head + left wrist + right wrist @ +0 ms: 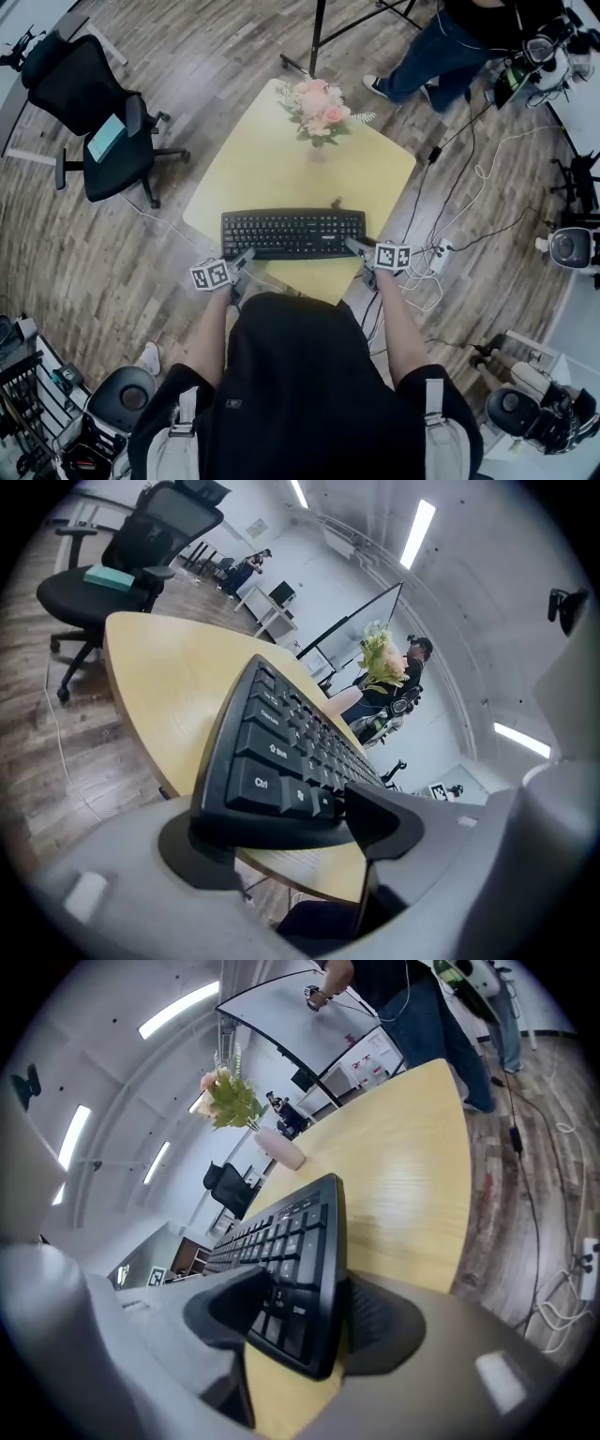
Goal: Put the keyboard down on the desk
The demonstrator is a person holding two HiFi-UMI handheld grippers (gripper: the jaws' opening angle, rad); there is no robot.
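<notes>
A black keyboard (292, 232) lies flat on the yellow desk (281, 169), close to its near edge. My left gripper (242, 258) is at the keyboard's near left corner, my right gripper (356, 247) at its near right corner. In the left gripper view the Ctrl corner of the keyboard (272, 761) sits between the jaws of the left gripper (300, 832), one jaw under it and one over the keys, without pressing. In the right gripper view the keyboard's end (295, 1269) stands between the spread jaws of the right gripper (314, 1321), with a small gap showing.
A vase of pink flowers (317, 112) stands at the desk's far side. A black office chair (94, 112) is on the left. A person's legs (436, 52) and a stand (314, 37) are beyond the desk. Cables and a power strip (439, 255) lie on the floor at right.
</notes>
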